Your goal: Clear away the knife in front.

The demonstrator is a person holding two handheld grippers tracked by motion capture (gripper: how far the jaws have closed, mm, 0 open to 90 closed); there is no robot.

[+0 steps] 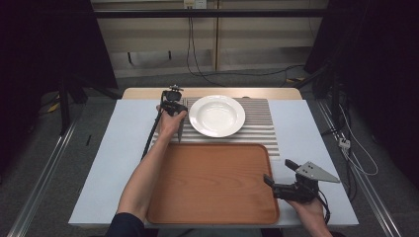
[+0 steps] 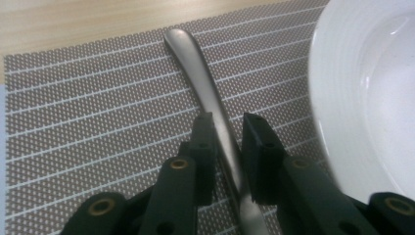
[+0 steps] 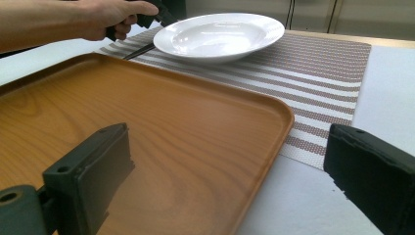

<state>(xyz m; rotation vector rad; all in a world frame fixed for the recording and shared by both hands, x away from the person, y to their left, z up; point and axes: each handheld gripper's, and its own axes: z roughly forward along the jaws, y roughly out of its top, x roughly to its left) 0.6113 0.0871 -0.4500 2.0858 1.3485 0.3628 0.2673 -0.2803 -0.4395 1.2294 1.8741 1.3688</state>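
Wooden tray (image 1: 212,182) is lying empty nearest the person, with the right gripper (image 1: 279,178) hovering over its right edge, jaws spread wide and holding nothing. Beyond the tray, the striped placemat (image 1: 259,123) is carrying the white plate (image 1: 217,115) and a metal utensil (image 2: 205,93), apparently a knife, though its blade end is hidden under the jaws.

The left gripper (image 2: 230,147) is straddling the utensil's handle. In the left gripper view, both fingers (image 2: 203,147) are sitting just beside the metal, one on each side; whether they are already clamping or only bracketing it cannot be told.

Judged step: securing the utensil for lifting. To do this well, the jaws should be closing squarely across the handle's narrow section, since smooth, tapered metal is likely to slip or pivot under an off-centre grip.

Obstruction: the plate's rim is lying just right of the right-hand finger, so any sideways drift in that direction risks nudging it. Left of the fingers, the placemat is bare.
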